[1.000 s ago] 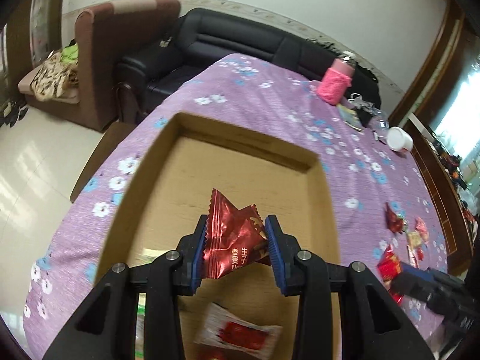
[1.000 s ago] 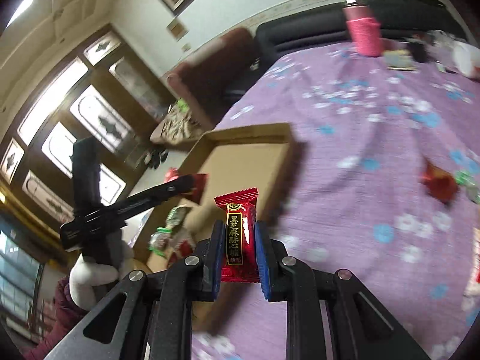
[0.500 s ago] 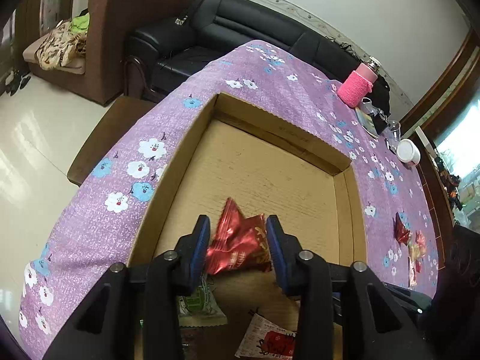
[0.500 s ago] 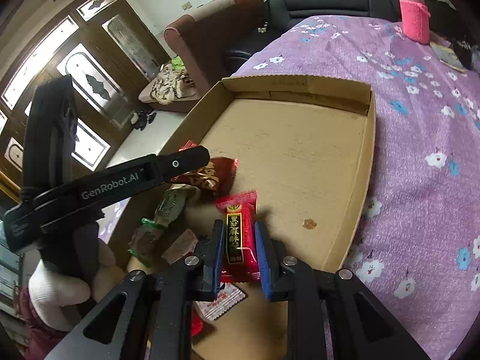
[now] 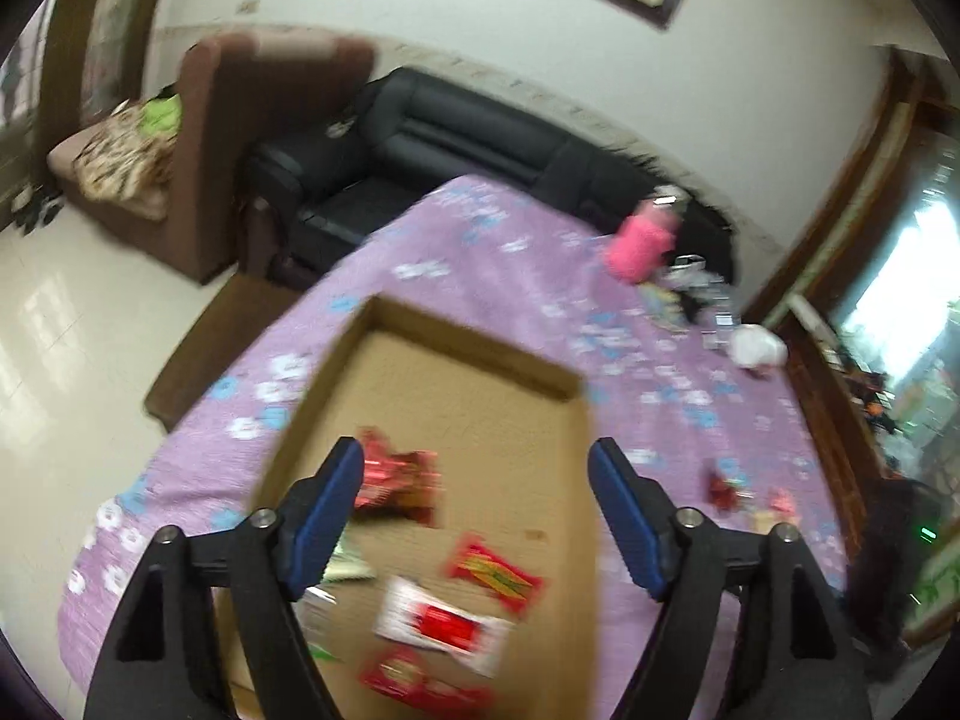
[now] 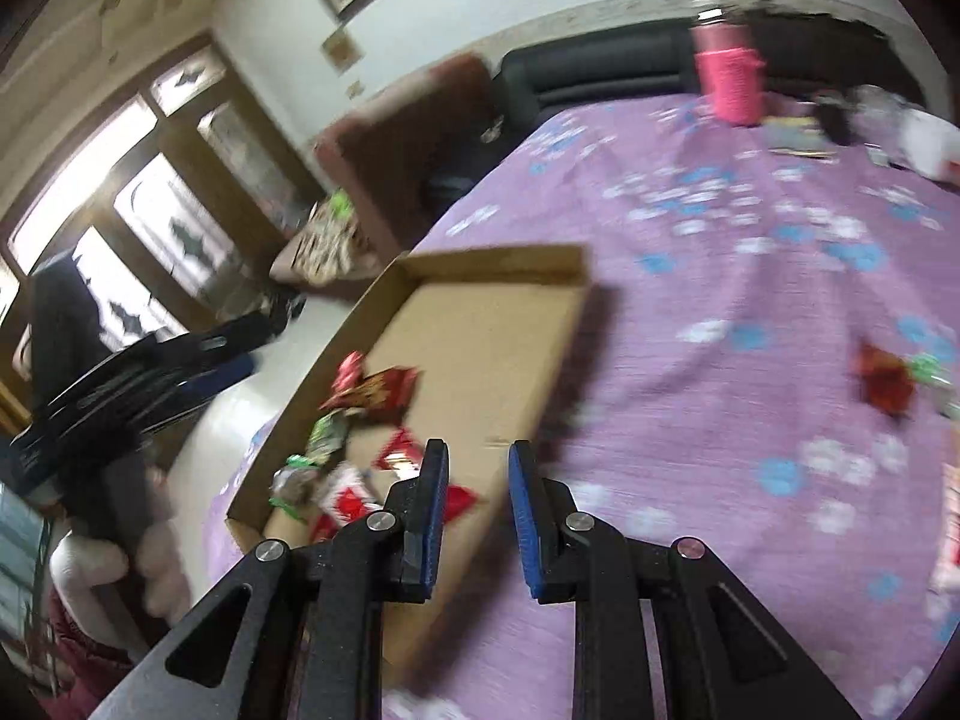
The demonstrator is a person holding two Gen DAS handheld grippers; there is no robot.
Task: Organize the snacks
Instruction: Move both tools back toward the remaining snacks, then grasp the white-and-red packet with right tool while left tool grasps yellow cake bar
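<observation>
the left gripper hangs above the cardboard tray, its blue pads spread wide and opening further, nothing between them; below it a crumpled red snack packet lies on the tray floor near the left wall; closer in lie a red-and-yellow packet, a white-and-red packet and another red one at the near edge, all blurred; the right gripper hovers over the tray's right wall, its pads a narrow gap apart and empty, so it grips nothing; the tray sits on a purple flowered tablecloth; a dark red packet lies loose on the cloth well to the right of the tray; a pink bottle stands at the table's far end; the other tool shows at the left of the right wrist view, held in a white-gloved hand.
</observation>
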